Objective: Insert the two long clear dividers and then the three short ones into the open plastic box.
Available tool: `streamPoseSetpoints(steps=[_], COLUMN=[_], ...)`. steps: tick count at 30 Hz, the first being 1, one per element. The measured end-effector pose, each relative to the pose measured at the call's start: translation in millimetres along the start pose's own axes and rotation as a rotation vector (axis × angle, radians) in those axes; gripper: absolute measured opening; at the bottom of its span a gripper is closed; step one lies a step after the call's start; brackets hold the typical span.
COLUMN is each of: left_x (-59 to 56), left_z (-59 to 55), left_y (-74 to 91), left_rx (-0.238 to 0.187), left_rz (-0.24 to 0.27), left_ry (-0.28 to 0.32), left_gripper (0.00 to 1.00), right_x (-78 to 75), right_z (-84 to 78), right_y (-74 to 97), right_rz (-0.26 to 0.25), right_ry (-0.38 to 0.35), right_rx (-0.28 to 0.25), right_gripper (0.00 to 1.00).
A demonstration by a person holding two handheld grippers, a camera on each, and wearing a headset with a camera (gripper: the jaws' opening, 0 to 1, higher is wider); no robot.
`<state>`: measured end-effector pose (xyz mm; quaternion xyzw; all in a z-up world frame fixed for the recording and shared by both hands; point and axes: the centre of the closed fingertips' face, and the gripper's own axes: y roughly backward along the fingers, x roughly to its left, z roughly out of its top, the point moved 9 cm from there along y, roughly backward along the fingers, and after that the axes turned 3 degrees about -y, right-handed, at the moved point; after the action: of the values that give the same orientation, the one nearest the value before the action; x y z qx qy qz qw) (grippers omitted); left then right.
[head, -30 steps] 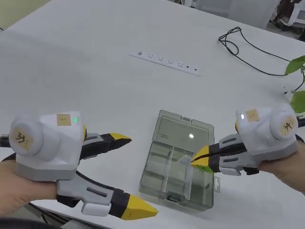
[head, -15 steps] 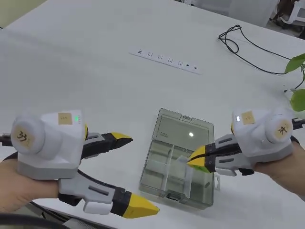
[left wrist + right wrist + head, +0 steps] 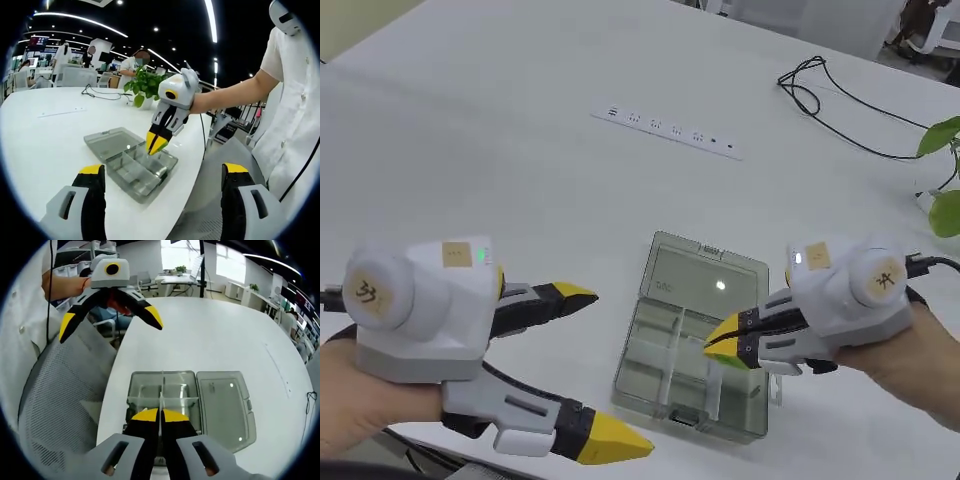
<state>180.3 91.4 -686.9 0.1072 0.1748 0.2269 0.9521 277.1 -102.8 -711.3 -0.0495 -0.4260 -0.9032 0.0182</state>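
The divider [image 3: 161, 401] is a thin clear plastic strip, seen edge-on in the right gripper view at lower centre, rising from between the jaws toward the box [image 3: 632, 350]. It is hard to make out against the clear walls, so its exact seating cannot be told. By its look it is very light, stiff along its length but easily flexed sideways, smooth and slippery. It is best taken by its top edge near the middle, so that both ends drop evenly into the wall slots.

The box lies at lower centre of the head view with its lid [image 3: 705, 272] folded flat behind it. It appears light enough to slide if a divider is pushed in at a slant. Clear partitions already cross its base.

The right gripper [image 3: 718, 340] hangs over the box's right half, jaws pressed together on the divider. The left gripper [image 3: 592, 367] is at lower left, well apart from the box, jaws spread wide and holding nothing.

All rests on a white table [image 3: 520, 180]. A power strip [image 3: 670, 132] and a black cable [image 3: 840, 100] lie toward the upper frame.
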Motion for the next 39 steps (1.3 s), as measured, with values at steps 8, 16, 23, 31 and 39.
streamPoseSetpoints(steps=[8, 16, 23, 31, 39], left_x=[1.1, 1.6, 1.8, 1.6, 0.0], left_z=[-0.7, -0.6, -1.2, -0.4, 0.0], left_y=[0.3, 1.0, 1.0, -0.1, 1.9], left_rx=[0.002, 0.001, 0.002, -0.002, 0.004], left_rz=[0.001, 0.002, 0.003, -0.001, 0.001], left_ry=[-0.001, -0.001, 0.002, 0.000, -0.005], left_gripper=[0.99, 0.99, 0.98, 0.99, 0.99], right_x=[-1.0, -1.2, -0.8, -0.5, 2.0], right_z=[-4.8, -7.8, -8.4, -9.3, -10.8], right_y=[-13.9, -23.4, -26.8, -26.6, -24.2], right_rz=[0.003, 0.006, 0.001, -0.004, -0.011], right_ry=[0.008, 0.030, 0.052, 0.049, 0.020], right_rx=[0.062, 0.113, 0.150, 0.150, 0.135], right_gripper=[0.03, 0.03, 0.03, 0.03, 0.06])
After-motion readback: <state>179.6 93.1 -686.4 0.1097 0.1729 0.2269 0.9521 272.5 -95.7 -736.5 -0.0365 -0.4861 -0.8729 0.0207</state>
